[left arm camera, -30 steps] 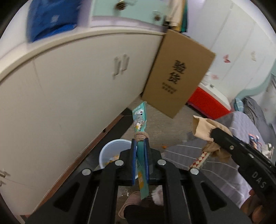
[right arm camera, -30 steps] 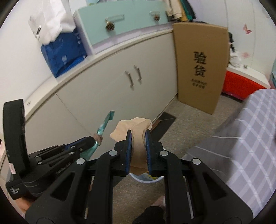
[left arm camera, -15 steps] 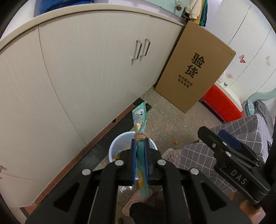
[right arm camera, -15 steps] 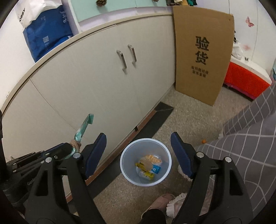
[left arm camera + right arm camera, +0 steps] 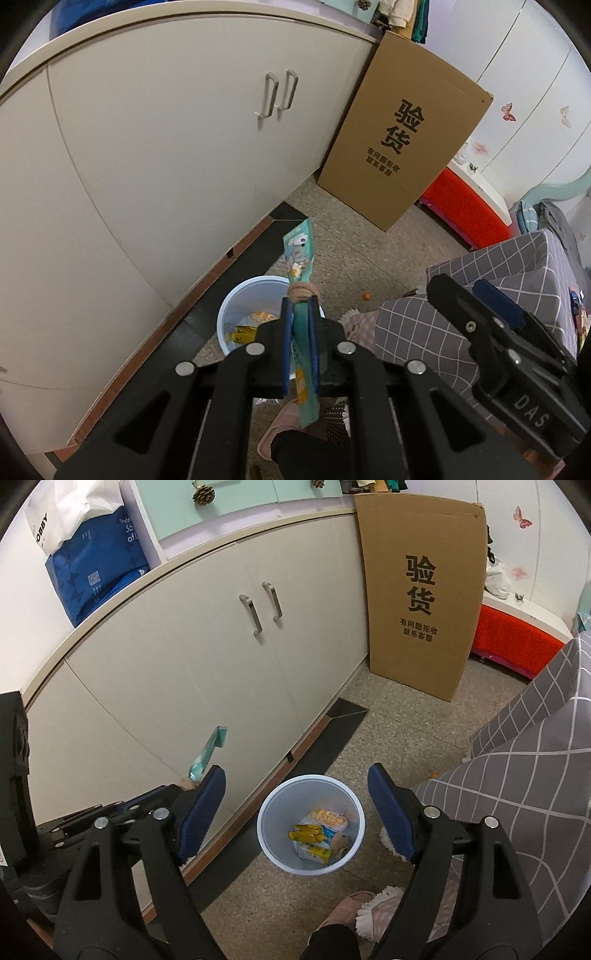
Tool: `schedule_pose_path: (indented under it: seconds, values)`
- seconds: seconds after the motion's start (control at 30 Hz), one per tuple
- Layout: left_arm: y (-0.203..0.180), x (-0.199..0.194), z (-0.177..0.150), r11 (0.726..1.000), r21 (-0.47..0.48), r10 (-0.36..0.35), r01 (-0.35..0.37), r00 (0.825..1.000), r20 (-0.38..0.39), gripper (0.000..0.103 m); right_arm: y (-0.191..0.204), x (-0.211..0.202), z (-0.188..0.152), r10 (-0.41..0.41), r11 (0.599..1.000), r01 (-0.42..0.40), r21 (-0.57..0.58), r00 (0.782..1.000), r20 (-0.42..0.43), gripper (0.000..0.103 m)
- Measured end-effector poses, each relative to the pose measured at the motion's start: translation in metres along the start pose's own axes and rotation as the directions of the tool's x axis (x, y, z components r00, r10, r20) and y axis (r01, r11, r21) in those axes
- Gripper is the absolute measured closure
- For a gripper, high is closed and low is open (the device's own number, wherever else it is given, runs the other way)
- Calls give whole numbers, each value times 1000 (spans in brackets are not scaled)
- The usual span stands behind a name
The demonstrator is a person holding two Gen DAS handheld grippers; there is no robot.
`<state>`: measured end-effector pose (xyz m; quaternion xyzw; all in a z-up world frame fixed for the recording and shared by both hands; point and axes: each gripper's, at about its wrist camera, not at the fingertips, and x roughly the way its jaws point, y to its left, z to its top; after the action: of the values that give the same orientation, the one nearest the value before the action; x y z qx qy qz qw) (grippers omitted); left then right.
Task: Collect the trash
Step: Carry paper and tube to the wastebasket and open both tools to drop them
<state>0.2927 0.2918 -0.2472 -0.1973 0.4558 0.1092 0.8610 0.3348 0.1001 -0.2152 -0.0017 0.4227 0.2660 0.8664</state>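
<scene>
Two claws hang over the bin (image 5: 311, 825): the right claw (image 5: 297, 805) has just been opening and stands wide with nothing between its pads, the bin directly below it (wrappers already lie inside). The left claw (image 5: 298, 332) is clamped on a teal wrapper (image 5: 300, 254), the bin below and ahead of its tips. Dropping is the step; next, I judge, the left must open above the rim.

We read large black characters "验货" on the cardboard box (image 5: 421, 594) leaning against the cabinet, with smaller lines "有问题拒收" and "联系客服" beneath them. The right gripper (image 5: 480, 306) shows "DAS" on its black body in the left wrist view. The white bag (image 5: 70, 513) on the counter (image 5: 236, 535) shows the letters "OBBY".
</scene>
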Motion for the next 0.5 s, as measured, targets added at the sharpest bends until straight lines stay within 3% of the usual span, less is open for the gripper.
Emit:
schedule_pose_path:
  seconds: [0.33, 0.43, 0.5]
  values:
    - [-17, 12, 21, 1000, 12, -29, 29, 1000, -7, 90, -18, -22, 6, 9, 997, -14, 75, 997, 72, 24]
    - [-14, 12, 24, 999, -24, -22, 22, 1000, 9, 45, -23, -24, 7, 2, 996, -8, 89, 998, 69, 23]
    - [-15, 10, 22, 999, -20, -34, 34, 999, 9, 44, -26, -25, 6, 6, 995, -12, 100, 998, 65, 23]
